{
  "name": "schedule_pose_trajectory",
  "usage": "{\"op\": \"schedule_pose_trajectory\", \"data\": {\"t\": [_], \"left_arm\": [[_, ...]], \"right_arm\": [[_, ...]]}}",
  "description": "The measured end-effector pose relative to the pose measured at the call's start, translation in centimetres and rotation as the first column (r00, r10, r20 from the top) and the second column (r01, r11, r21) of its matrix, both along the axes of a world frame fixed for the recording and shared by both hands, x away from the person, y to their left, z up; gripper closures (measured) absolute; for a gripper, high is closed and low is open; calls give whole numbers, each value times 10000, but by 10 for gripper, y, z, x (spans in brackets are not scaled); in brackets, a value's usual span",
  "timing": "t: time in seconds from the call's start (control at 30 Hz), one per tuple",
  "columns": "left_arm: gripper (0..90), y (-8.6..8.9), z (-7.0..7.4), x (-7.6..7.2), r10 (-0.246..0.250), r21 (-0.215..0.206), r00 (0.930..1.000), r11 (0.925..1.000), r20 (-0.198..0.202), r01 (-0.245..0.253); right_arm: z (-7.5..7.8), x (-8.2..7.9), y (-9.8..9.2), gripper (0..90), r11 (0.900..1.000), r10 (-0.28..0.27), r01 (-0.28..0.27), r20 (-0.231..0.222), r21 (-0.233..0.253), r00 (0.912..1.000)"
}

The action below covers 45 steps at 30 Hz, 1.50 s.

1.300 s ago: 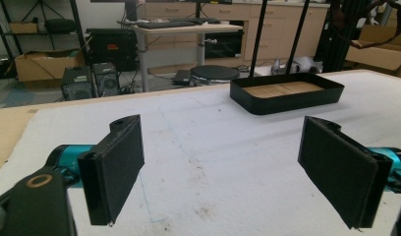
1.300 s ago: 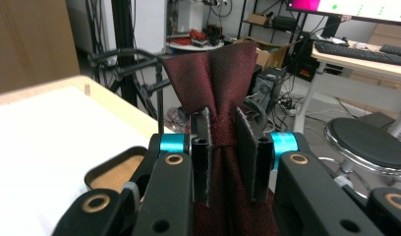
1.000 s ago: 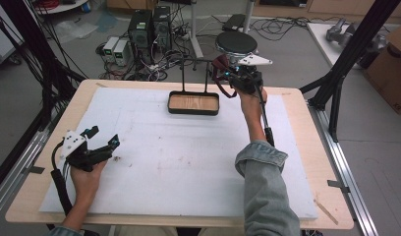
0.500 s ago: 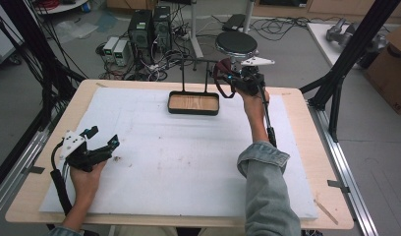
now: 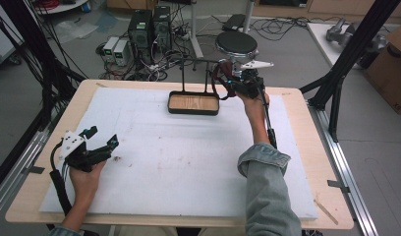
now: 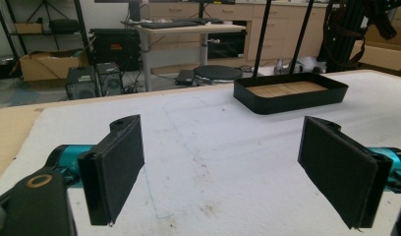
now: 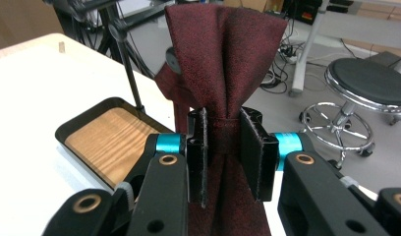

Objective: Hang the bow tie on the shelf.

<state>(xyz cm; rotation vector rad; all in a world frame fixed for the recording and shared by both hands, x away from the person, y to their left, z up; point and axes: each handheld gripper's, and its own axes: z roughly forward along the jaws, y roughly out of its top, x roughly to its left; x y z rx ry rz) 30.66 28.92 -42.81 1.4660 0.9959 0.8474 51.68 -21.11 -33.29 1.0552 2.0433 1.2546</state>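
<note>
A dark red cloth (image 7: pixel 223 54) hangs bunched in front of me, and my right gripper (image 7: pixel 227 147) is shut on its gathered middle. From above, that gripper (image 5: pixel 238 82) is at the table's far edge, just right of a black tray with a wooden bottom (image 5: pixel 193 102), with the cloth (image 5: pixel 219 78) beside a thin black rack (image 5: pixel 196 60) that rises behind the tray. My left gripper (image 5: pixel 101 140) rests near the table's front left with its jaws wide apart. Nothing is between its pads (image 6: pixel 122 162), and the tray (image 6: pixel 292 96) lies far ahead of it.
A white mat (image 5: pixel 188 162) covers most of the wooden table (image 5: pixel 306 147). A round stool (image 5: pixel 236 44) stands just beyond the far edge, with computers (image 5: pixel 149 24) and cables on the floor. Black frame legs (image 5: pixel 346 64) flank the table.
My right gripper has drifted slightly to the right with the cloth in it. The left gripper has not moved.
</note>
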Motion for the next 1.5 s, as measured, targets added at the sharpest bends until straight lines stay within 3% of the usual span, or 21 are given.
{"op": "schedule_pose_trajectory", "data": {"t": [0.2, 0.6, 0.83, 1.2, 1.3, 1.5], "left_arm": [[176, 0, 0, 0, 12, 8, 10000, 10000, 7, -12], [176, -1, 0, 0, 9, 12, 10000, 10000, 1, -9], [176, 0, 0, 0, 35, 8, 10000, 10000, 16, -35], [175, 2, -1, -1, 131, 16, 9999, 9999, -64, -131], [174, 3, -1, -1, 190, 9, 9998, 9998, -78, -190], [172, 3, 0, -4, 222, 106, 9997, 9997, -71, -221]], "right_arm": [[-7, 2, 3, 710, 9990, -30, 19, -250, -452, 9997], [-6, -2, 5, 619, 9985, -60, 53, -117, -548, 9999], [4, -9, -1, 529, 9996, 24, -21, 113, -280, 9999], [30, -28, -18, 357, 9996, -112, 90, 889, 256, 9960], [43, -41, -29, 296, 9984, -202, 135, 1225, 553, 9923], [53, -59, -47, 201, 9943, -576, 406, 1760, 987, 9827]]}}
